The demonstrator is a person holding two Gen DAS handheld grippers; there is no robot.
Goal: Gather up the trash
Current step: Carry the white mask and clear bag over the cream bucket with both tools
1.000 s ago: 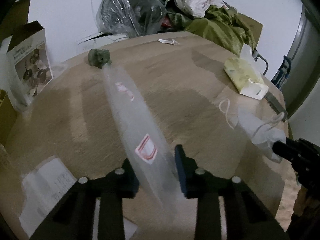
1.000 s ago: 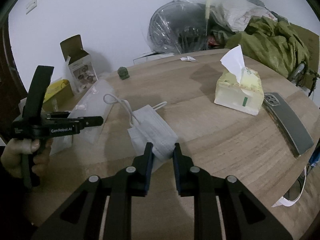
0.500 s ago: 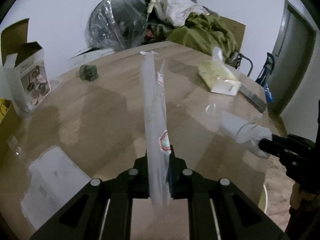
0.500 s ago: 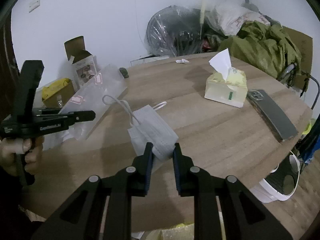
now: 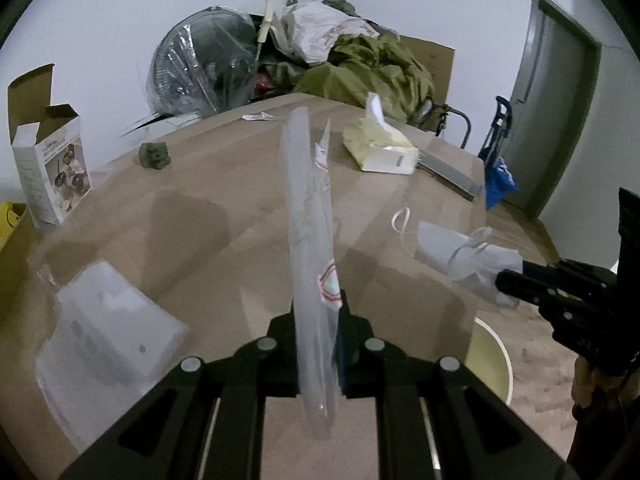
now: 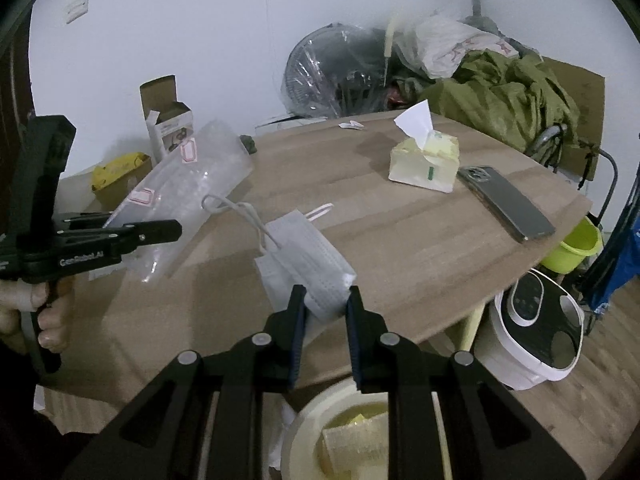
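A wide wooden worktop (image 6: 420, 248) fills both views, with a cluttered pile of green cloth (image 6: 508, 96) and a plastic-wrapped fan (image 6: 332, 76) behind its far edge. Two pieces of trash are lifted above it. The larger is a clear plastic bag (image 5: 310, 248), long and floppy, with red-bordered labels on it; in the left wrist view it stands edge-on and nearly upright from the fingers, and in the right wrist view it shows as a broad crinkled sheet hanging over the left side of the worktop. The left gripper (image 5: 318, 332) has its fingers pressed almost together on the bag's lower end, having just finished closing on it. The smaller piece is a pale grey face mask (image 6: 308, 264), folded and creased, its white ear loops trailing up and to the left. The right gripper (image 6: 324, 312) holds it with fingers only slightly apart, pinching the mask's near edge, which sits above the worktop's front edge. Below the right gripper, a round pale bin (image 6: 340, 436) on the floor shows yellowish scraps inside. Further back on the worktop rest a yellow tissue box (image 6: 424, 160) with a tissue sticking up, a grey phone (image 6: 506, 202) just beside it, and an open cardboard carton (image 6: 168, 120) at the far left.
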